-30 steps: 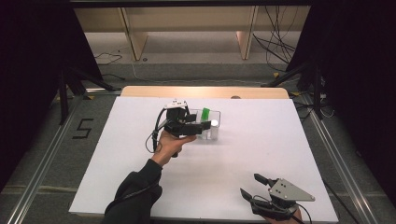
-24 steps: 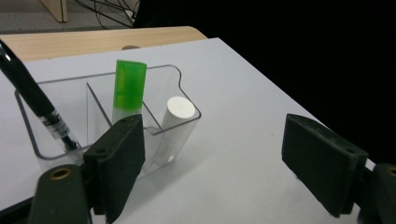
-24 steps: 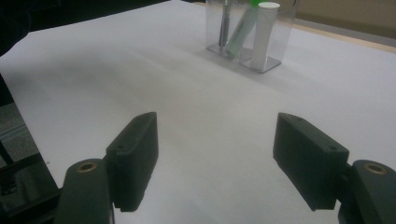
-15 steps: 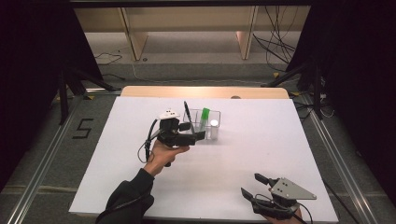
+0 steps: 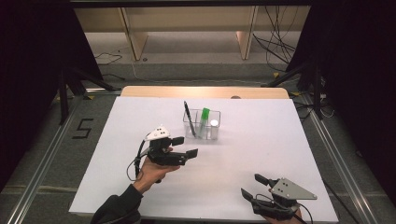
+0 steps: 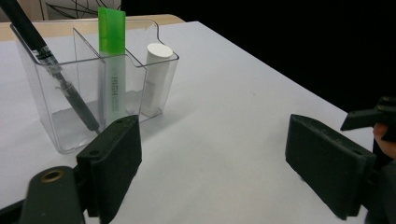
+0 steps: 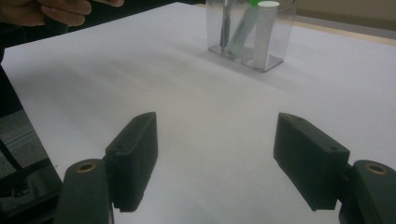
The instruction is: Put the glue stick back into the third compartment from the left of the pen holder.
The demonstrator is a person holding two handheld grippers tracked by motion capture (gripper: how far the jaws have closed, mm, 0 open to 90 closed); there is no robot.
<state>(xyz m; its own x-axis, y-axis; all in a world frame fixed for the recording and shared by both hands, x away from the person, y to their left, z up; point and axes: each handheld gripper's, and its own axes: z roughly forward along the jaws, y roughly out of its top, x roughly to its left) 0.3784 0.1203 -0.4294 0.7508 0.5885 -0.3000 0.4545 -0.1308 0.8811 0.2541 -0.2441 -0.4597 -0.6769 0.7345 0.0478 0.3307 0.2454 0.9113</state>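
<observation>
The clear plastic divided organizer (image 5: 201, 123) at twelve o'clock on the white bench (image 5: 261, 154) already holds a black pen (image 5: 188, 117), green highlighter (image 5: 204, 116) and white tube (image 5: 214, 127), while both hand-held grippers, left (image 5: 183, 146) and right (image 5: 254, 185), hang released and empty, suggesting nothing remains.

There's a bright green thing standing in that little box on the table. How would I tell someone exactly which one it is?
On the white table, toward its far side, stands a clear plastic divided holder. The green highlighter marker leans in it between a black pen and a white cylindrical tube. It alone is bright green with a flat-sided cap.
</observation>
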